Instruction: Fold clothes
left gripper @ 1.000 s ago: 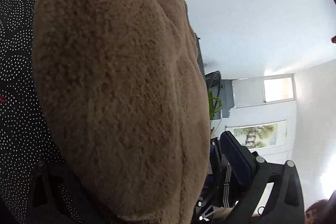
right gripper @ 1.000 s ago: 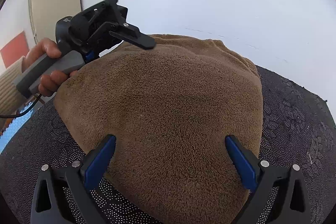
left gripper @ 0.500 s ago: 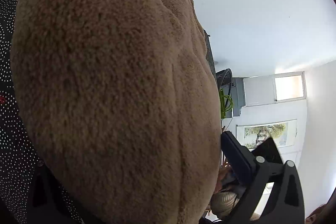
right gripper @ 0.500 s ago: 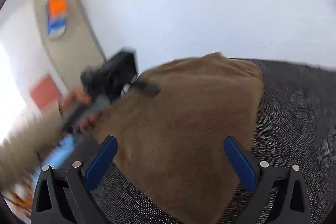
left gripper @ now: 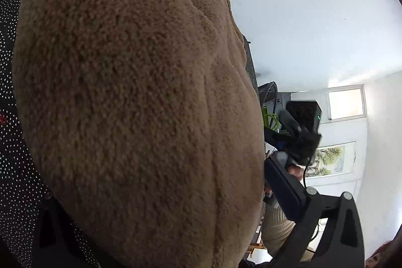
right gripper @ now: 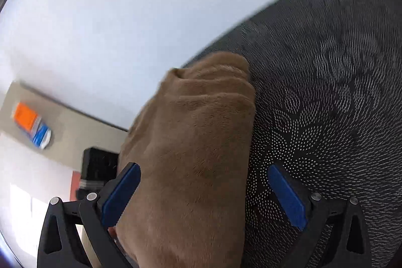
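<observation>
- Filling most of your left wrist view, the brown fleece garment [left gripper: 140,102] bulges close to the lens over a black dotted cloth [left gripper: 12,147].
- Your left tongs [left gripper: 160,215] show only one blue-padded finger [left gripper: 284,190]; the fleece hides the other, so I cannot tell how wide they stand or what they hold.
- Your right tongs [right gripper: 203,195] stand wide apart, the fleece [right gripper: 191,155] between the pads, neither pad clearly pressing it.
- Behind the fleece lies the white counter [right gripper: 125,16].
- Beyond the left finger, the other handheld unit [left gripper: 299,132] and a ribbed sleeve [left gripper: 276,230] block the room.
</observation>
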`<state>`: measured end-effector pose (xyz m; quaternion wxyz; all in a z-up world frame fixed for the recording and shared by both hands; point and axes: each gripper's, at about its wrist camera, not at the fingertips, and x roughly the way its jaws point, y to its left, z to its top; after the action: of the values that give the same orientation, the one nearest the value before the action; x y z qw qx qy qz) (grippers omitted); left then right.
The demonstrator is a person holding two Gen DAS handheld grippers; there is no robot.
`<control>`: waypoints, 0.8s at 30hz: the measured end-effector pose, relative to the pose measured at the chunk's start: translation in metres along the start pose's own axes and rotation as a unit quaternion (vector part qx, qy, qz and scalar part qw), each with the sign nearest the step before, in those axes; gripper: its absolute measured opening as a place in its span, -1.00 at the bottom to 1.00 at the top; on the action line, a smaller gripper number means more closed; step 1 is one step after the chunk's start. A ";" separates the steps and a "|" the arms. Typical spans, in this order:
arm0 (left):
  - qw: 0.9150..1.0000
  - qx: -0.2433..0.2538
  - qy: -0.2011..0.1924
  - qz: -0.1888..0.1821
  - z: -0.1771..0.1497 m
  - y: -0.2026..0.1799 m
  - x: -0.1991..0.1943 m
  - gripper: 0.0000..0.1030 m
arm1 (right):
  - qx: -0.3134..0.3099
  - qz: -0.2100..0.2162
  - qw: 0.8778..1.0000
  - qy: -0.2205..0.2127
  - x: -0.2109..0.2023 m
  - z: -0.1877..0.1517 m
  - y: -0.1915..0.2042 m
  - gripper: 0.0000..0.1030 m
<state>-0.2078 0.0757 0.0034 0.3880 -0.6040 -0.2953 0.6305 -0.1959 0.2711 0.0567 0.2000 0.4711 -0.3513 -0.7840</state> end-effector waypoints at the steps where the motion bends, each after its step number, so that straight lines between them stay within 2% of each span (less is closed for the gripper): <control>1: 1.000 0.001 0.000 0.000 -0.001 -0.001 0.000 1.00 | 0.014 0.000 1.000 0.010 0.005 -0.002 -0.002 1.00; 3: 1.000 0.002 0.000 -0.001 -0.002 -0.002 0.000 1.00 | 0.037 0.007 0.999 0.029 0.015 -0.005 -0.004 1.00; 6: 1.000 0.002 0.000 -0.001 -0.004 -0.004 0.000 1.00 | 0.027 -0.003 0.999 0.026 0.020 -0.007 0.003 1.00; 15: 1.000 0.002 0.002 -0.003 -0.010 -0.009 0.001 1.00 | 0.027 0.079 0.992 0.089 0.048 -0.016 0.020 1.00; 18: 1.000 0.001 0.003 -0.003 -0.011 -0.010 0.001 1.00 | 0.020 0.073 0.992 0.103 0.053 -0.015 0.024 1.00; 21: 1.000 0.001 0.002 -0.002 -0.014 -0.012 0.001 1.00 | -0.027 0.040 0.993 0.109 0.058 -0.020 0.039 1.00; 23: 1.000 0.004 0.000 -0.001 0.011 -0.016 0.005 1.00 | -0.062 0.025 0.992 0.105 0.058 -0.027 0.048 1.00; 24: 1.000 0.005 -0.001 -0.001 0.012 -0.017 0.005 1.00 | -0.072 0.021 0.992 0.102 0.058 -0.029 0.051 1.00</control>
<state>-0.2173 0.0904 0.0164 0.3913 -0.6013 -0.2929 0.6321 -0.1989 0.1887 0.0504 0.2843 0.5255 -0.2814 -0.7509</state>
